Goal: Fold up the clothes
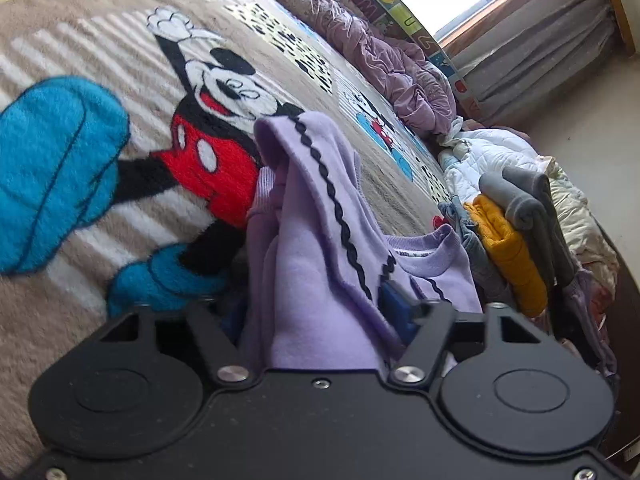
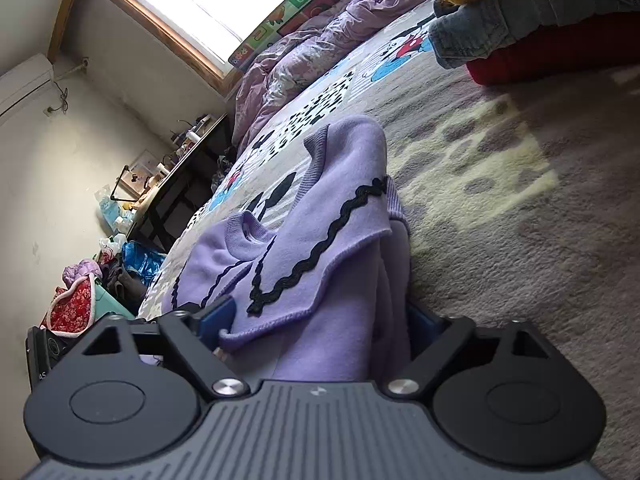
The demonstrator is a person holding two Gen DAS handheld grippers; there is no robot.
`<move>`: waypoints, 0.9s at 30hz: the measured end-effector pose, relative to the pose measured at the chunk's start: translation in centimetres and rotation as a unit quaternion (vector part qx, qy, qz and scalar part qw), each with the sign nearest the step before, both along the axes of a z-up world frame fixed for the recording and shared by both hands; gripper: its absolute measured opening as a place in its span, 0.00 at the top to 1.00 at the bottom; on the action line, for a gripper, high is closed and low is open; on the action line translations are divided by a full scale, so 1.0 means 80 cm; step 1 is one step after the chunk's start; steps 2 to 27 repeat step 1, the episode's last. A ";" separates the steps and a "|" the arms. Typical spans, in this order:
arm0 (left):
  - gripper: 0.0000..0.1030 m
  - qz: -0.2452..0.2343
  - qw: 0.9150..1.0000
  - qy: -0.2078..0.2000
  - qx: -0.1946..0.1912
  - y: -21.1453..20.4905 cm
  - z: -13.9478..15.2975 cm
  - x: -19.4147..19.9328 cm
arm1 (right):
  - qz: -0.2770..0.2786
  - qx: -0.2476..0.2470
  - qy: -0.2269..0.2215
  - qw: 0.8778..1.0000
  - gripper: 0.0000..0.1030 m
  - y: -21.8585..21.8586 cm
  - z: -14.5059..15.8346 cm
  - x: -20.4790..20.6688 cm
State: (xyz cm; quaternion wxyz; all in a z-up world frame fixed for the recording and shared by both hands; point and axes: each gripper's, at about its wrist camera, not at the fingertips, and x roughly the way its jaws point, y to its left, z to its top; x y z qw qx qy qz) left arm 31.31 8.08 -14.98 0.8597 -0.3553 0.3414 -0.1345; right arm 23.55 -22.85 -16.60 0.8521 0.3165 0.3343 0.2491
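Both grippers, left (image 1: 320,300) and right (image 2: 320,312), clamped on bunched lilac sweater (image 2: 320,200) over the blanket (image 1: 120,60). Fold barely begun; folded stack (image 1: 516,236) beside the sweater, done.

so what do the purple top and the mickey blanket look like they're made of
Purple top: looks like soft matte sweatshirt knit, slightly fuzzy, with ribbed neckline and black wavy braid trim; probably cotton blend, though the fibre can't be confirmed. Blanket: plush fleece-like pile, visibly tufted and fuzzy, likely synthetic. Both grippers, left and right, are clamped on the top.
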 end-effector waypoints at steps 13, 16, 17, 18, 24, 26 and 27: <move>0.53 -0.001 1.000 0.000 -0.015 0.002 -0.002 -0.003 | -0.002 0.002 0.000 1.000 0.29 0.000 0.000 -0.002; 0.53 -0.001 1.000 0.000 -0.015 0.002 -0.002 -0.003 | -0.002 0.002 0.000 1.000 0.29 0.000 0.000 -0.002; 0.53 -0.001 1.000 0.000 -0.015 0.002 -0.002 -0.003 | -0.002 0.002 0.000 1.000 0.29 0.000 0.000 -0.002; 0.53 -0.001 1.000 0.000 -0.015 0.002 -0.002 -0.003 | -0.002 0.002 0.000 1.000 0.29 0.000 0.000 -0.002; 0.53 -0.001 1.000 0.000 -0.015 0.002 -0.002 -0.003 | -0.002 0.002 0.000 1.000 0.29 0.000 0.000 -0.002; 0.53 -0.001 1.000 0.000 -0.015 0.002 -0.002 -0.003 | -0.002 0.002 0.000 1.000 0.29 0.000 0.000 -0.002; 0.53 -0.001 1.000 0.000 -0.015 0.002 -0.002 -0.003 | -0.002 0.002 0.000 1.000 0.29 0.000 0.000 -0.002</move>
